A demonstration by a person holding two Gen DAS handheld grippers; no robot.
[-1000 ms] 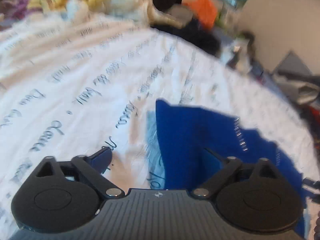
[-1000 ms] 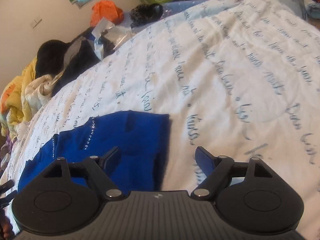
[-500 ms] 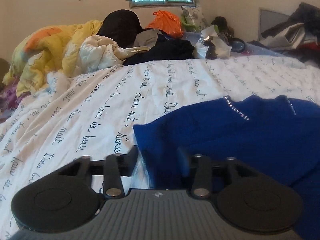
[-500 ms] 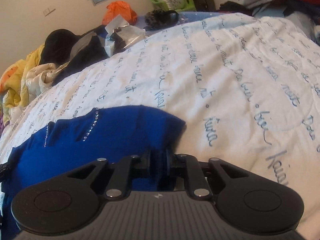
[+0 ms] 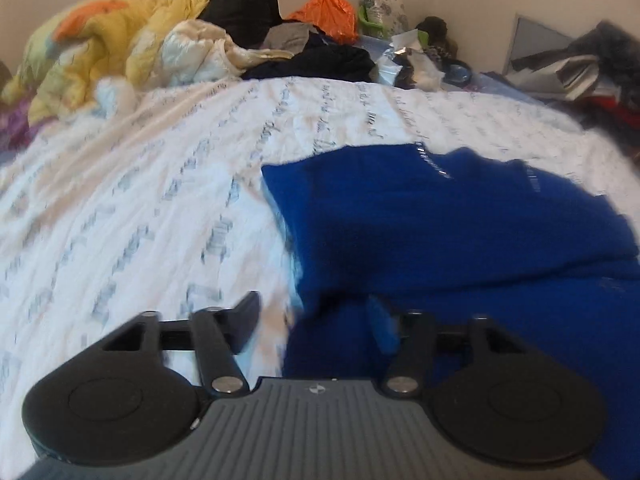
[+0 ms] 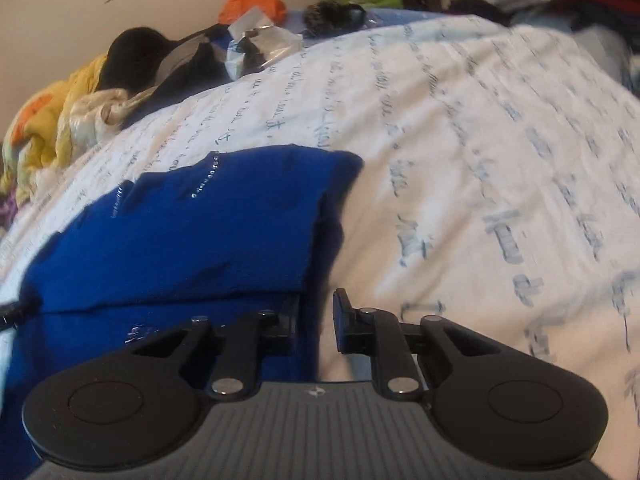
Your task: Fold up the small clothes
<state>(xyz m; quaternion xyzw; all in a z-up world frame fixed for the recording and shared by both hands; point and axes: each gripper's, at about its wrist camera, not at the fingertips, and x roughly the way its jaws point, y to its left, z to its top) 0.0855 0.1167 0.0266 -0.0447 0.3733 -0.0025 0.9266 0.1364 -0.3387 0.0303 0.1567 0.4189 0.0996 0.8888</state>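
Observation:
A small blue garment (image 5: 440, 224) with lines of rhinestones lies on the white bedspread, its near part folded over onto itself. My left gripper (image 5: 316, 316) is open, its fingers straddling the garment's near left edge. In the right wrist view the same garment (image 6: 192, 232) lies at left. My right gripper (image 6: 316, 320) is partly open at the garment's near right corner, with a narrow gap between its fingers and the blue edge just in front of them.
The white bedspread (image 5: 140, 200) with blue handwriting print covers the bed. A yellow and orange quilt (image 5: 100, 48), black clothes (image 5: 320, 60) and an orange bag (image 5: 328, 12) are piled at the far edge. Clutter (image 5: 580, 64) sits at the far right.
Both grippers closed on the garment's near corners, carried the edge forward over it, and now have opened. The garment's near part now lies folded over.

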